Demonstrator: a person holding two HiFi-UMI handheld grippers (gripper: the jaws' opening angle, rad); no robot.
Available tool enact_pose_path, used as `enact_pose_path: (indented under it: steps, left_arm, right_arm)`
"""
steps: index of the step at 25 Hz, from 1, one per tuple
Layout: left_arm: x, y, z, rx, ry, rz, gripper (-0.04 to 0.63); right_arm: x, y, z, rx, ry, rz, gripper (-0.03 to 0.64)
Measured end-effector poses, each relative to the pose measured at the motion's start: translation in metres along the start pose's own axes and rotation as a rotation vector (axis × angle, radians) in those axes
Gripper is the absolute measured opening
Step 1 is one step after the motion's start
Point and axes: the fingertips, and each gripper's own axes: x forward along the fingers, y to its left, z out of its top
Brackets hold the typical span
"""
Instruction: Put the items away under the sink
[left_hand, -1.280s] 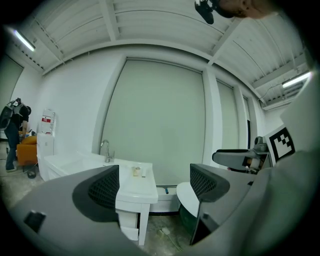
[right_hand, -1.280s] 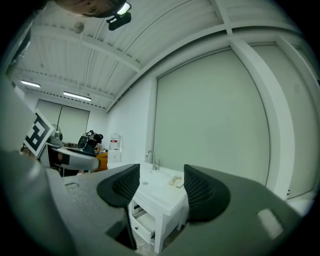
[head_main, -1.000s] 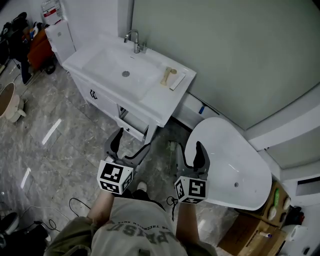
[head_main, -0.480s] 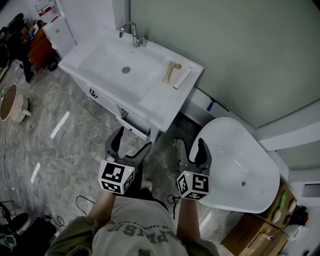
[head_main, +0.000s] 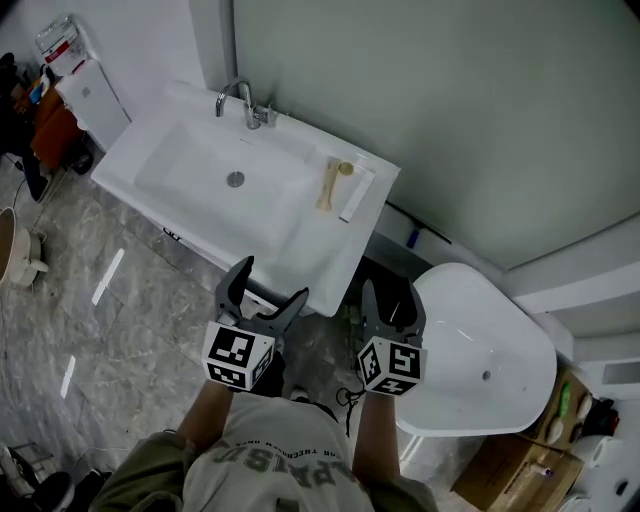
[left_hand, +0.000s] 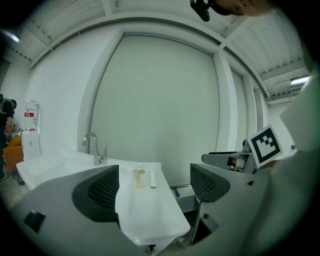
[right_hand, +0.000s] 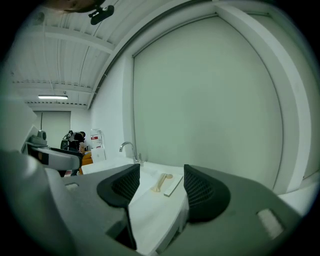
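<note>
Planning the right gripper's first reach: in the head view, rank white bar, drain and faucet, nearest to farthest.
From the right gripper:
1. white bar, on the counter right of the basin.
2. drain, mid-basin.
3. faucet, at the back.

The only print I can half read is on my own shirt (head_main: 285, 478). Its big pale letters are upside down in the head view and look like "PARIS". The finer line of letters beside them is too small to make out. The cube (head_main: 238, 357) on my left gripper (head_main: 272, 282) and the cube (head_main: 388, 367) on my right gripper (head_main: 392, 295) carry black-and-white square markers with no letters. A red-and-white label (head_main: 58, 40) shows at the far left, its wording blurred.
</note>
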Motion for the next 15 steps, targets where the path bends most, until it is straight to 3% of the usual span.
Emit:
enact_pose_path:
  steps: [7, 15]
  left_arm:
    - [0.047, 0.038, 0.009, 0.009, 0.034, -0.078, 0.423]
    - [0.08, 0.042, 0.0, 0.002, 0.072, -0.133, 0.423]
  right_arm:
    - [0.077, 0.003, 0.006, 0.002, 0.039, -0.054, 0.265]
    - [0.149, -0.001, -0.021, 0.023, 0.157, -0.058, 0.265]
